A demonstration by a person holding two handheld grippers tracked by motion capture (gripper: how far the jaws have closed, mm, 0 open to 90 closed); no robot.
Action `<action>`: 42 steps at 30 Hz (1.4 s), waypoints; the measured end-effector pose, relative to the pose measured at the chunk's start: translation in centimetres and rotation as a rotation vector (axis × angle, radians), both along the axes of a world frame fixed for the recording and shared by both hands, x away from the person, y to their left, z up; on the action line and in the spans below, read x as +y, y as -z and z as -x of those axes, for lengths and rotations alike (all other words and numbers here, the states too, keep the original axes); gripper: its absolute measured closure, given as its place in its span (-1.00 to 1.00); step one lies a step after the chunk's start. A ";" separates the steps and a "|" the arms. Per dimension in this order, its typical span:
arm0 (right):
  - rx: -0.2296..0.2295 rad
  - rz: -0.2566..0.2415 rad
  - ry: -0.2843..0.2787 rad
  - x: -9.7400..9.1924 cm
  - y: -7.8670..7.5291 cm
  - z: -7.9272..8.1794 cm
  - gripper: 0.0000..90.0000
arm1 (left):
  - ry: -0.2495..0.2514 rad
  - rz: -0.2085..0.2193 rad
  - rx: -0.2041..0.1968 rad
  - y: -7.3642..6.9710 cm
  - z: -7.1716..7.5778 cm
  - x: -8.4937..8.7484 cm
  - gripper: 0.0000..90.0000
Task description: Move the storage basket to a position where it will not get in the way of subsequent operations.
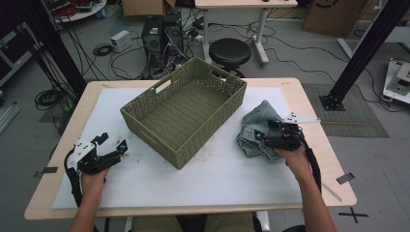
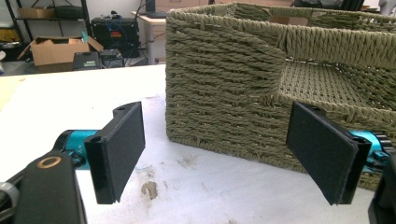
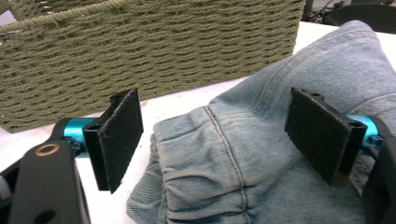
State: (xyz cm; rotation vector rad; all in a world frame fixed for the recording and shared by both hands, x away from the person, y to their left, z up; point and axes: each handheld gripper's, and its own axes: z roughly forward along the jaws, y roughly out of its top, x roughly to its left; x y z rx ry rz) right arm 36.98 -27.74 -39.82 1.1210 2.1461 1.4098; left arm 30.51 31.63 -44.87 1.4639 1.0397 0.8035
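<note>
While the left gripper (image 1: 112, 146) rests on the white mat (image 1: 203, 179) near the table's left edge, jaws wide apart on nothing, the woven basket (image 1: 186, 108) sits mid-table. To its right, the right gripper (image 1: 263, 137) hovers over crumpled jeans (image 1: 256, 121), jaws spread, denim between them, unpinched.

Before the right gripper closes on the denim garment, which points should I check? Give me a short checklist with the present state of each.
1. Right gripper jaws open wide: ok.
2. Denim garment lies between and below the jaws: ok.
3. Pads pressing on the cloth: not ok, no grip yet.
4. Woven basket has nothing inside, ready to receive the garment: ok.
5. Left gripper open and apart from the basket, at the table's left side: ok.
6. Whether the garment is one folded piece or several: cannot tell.
</note>
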 end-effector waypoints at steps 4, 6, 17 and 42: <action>-0.003 -0.003 -0.007 0.2 -0.1 0.1 -0.56 | 0.005 0.009 -0.004 -0.5 0.0 0.2 -0.56; -0.006 0.000 -0.010 0.3 -0.2 0.2 -0.56 | 0.013 0.016 -0.011 -1.0 -0.2 0.4 -0.56; -0.015 -0.004 -0.042 0.7 -0.7 0.4 -0.56 | 0.084 0.045 0.005 -4.0 -2.8 1.0 -0.56; -0.002 0.015 -0.108 3.1 -1.0 0.0 -0.56 | 0.160 -0.001 0.153 -6.3 -11.2 -0.2 -0.47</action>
